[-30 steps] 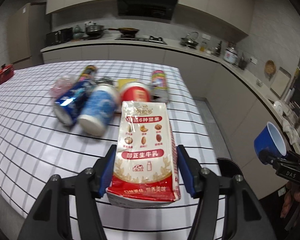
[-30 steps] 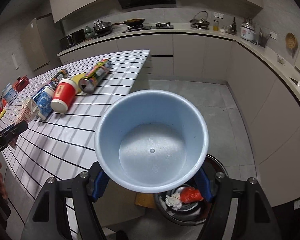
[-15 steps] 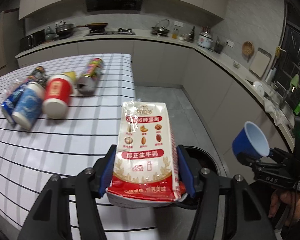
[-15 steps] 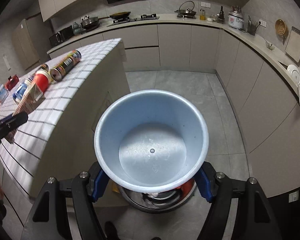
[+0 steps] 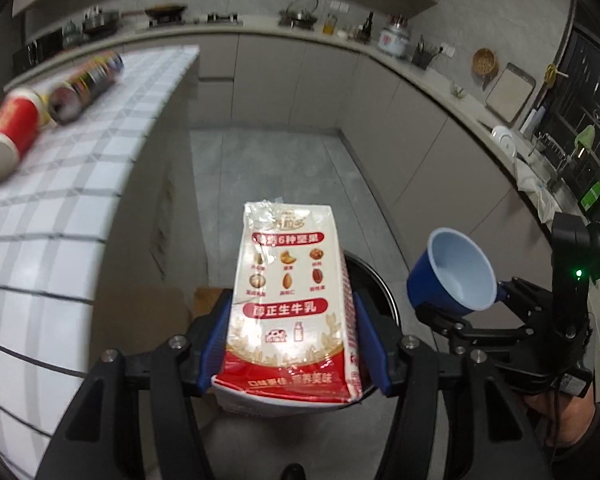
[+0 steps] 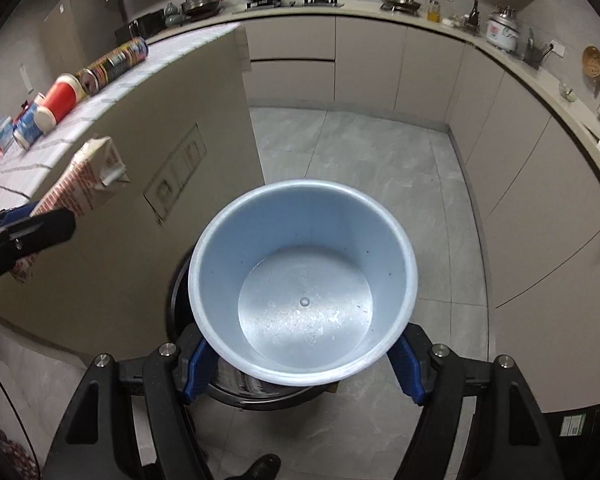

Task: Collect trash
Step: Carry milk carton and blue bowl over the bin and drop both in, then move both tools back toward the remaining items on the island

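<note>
The left tool (image 5: 294, 344) is closed on a red-and-white milk carton (image 5: 292, 304), its blue pads pressing the carton's two sides — the carton stands up between them, printed face toward the camera. The right tool (image 6: 300, 360) grips a blue cup (image 6: 302, 300) by its lower wall, the pale inside open to the camera and empty. Both are held off the worktop (image 5: 60, 184), out over the grey floor, with the black rim of a bin (image 6: 180, 280) showing just beneath the cup and behind the carton. On the worktop, far left, lie a red cup (image 5: 10, 136) on its side and a patterned can (image 5: 88, 86) just beside it — other items there are too blurred to tell.
</note>
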Demonstrator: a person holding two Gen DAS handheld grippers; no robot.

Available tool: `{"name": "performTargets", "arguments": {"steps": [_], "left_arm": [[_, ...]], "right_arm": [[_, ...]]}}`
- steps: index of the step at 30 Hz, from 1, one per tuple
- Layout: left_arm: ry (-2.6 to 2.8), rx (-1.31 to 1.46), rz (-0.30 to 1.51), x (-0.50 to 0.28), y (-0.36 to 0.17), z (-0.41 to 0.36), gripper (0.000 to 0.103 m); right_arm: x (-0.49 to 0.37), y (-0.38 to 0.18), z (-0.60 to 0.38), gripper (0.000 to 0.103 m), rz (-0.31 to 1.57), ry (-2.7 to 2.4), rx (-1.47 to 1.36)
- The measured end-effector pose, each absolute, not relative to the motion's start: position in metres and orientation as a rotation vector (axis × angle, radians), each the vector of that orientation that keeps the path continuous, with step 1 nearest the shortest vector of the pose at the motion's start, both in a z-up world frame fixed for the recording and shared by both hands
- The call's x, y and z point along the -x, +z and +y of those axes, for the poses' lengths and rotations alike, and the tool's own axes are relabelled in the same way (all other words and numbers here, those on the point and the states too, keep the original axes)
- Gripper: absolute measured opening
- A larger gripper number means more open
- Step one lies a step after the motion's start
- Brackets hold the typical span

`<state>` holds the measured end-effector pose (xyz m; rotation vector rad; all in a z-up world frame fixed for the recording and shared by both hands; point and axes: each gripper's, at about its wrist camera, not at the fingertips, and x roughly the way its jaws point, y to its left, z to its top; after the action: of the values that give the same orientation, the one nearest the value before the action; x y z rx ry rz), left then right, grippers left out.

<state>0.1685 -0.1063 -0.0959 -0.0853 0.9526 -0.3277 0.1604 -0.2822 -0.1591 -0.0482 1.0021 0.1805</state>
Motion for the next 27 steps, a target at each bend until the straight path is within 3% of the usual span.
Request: {"name": "performTargets", "arguments": {"steps": [11,12,13,15,27], "left_arm": [[-0.377,0.135,1.067,-0.186,-0.138,-0.137,0.061],[-0.357,0.118,1.069,-0.189,-0.140,-0.137,0.071],[-0.319,0.097,1.064,-0.191,-0.140,-0.133,0.089],[-0.273,0.111,1.001,-0.187,-0.130,-0.120,0.098],[-0.185,0.065,0.914,-0.162,-0.090,-0.096,0.098]], "right_arm": [[-0.181,-0.211,-0.274,0.075,1.041,0.321,0.206],[-0.183,-0.214,-0.270,0.076,1.021,0.366,0.226],[-0.184,-0.218,-0.267,0.083,1.002,0.389,0.252],[-0.191,-0.234,-0.268,0.095,1.032,0.361,0.280],[-0.185,-0.217,-0.275,0.095,1.040,0.334,0.154]]}}
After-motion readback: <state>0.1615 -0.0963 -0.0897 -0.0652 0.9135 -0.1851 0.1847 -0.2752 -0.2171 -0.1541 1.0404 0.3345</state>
